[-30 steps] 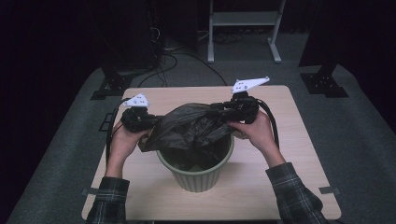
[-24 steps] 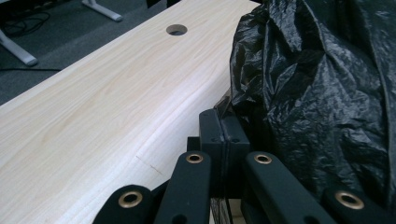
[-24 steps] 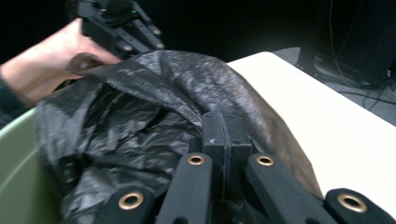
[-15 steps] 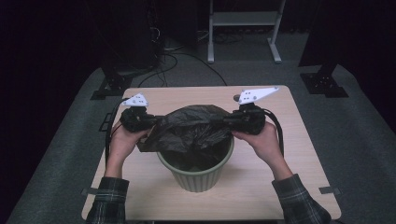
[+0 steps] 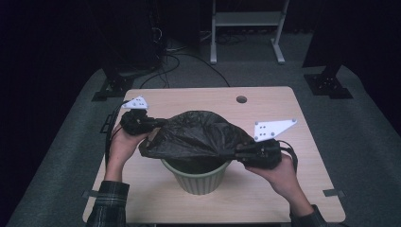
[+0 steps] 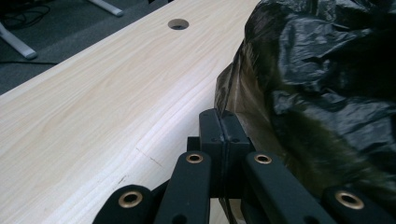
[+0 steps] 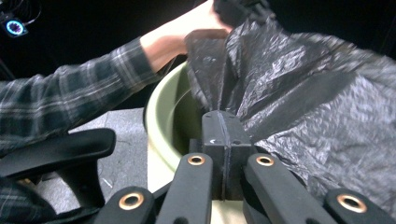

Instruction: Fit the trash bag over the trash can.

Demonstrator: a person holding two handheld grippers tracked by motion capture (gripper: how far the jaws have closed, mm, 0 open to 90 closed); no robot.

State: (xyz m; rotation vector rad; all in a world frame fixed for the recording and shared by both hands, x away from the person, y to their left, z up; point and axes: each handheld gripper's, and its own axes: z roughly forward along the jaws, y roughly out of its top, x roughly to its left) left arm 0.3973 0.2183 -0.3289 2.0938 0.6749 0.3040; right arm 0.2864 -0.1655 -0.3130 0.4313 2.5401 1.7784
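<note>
A: Over the pale green ribbed plastic bin (image 5: 197, 177), what's hidden?

B: Its mouth, under the crinkled black plastic bag (image 5: 196, 135), glossy, stretched long left to right.

A: The grippers?

B: Left gripper (image 6: 223, 122) pinches the bag's left edge; right gripper (image 7: 222, 122) pinches its right, jaws pressed together.

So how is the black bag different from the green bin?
The black bag is thin, crinkly and shiny; the green bin is stiff and smooth. The bag hangs stretched between the left gripper and right gripper; the bin stands upright on the table.
</note>
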